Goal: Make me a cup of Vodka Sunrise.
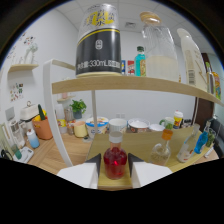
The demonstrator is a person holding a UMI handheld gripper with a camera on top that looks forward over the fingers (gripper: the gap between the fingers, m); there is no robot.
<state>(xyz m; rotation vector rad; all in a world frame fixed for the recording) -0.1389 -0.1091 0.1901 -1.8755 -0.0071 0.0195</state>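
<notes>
Red liquid bottle (115, 161): small rounded clear bottle with a pale cap, filled with deep red liquid; stands upright between the two gripper fingers, in the middle of the near view
Gripper (115, 165): two white fingers with dark inner tips, one at each side of the red bottle; the tips sit right against its sides and appear to pinch it, no gap visible at either side
Support below bottle: pale wooden surface (150, 145) shows just behind and beneath the bottle; whether the bottle rests on it cannot be told
Upper shelf (125, 85): light wooden board on white supports, above and beyond the fingers
Black-and-white can (98, 42): large can with a yellow-printed top band and "330mL" on its label, upright on the upper shelf, directly above the bottle's line
Clear tall bottle (160, 50): wooden-lidded, partly filled with whitish liquid, on the shelf to the right of the can
Teal-capped small bottle (140, 62): between the can and the clear tall bottle
Cups and bowls (117, 125): a row of white and patterned vessels on the counter beyond the fingers
Blue bottle (202, 140): slim, tilted in view, well to the right of the gripper
Potted plant (77, 107): green leaves, on a small ledge at the back left
Orange pot (42, 127): on the left counter, well apart from the gripper
</notes>
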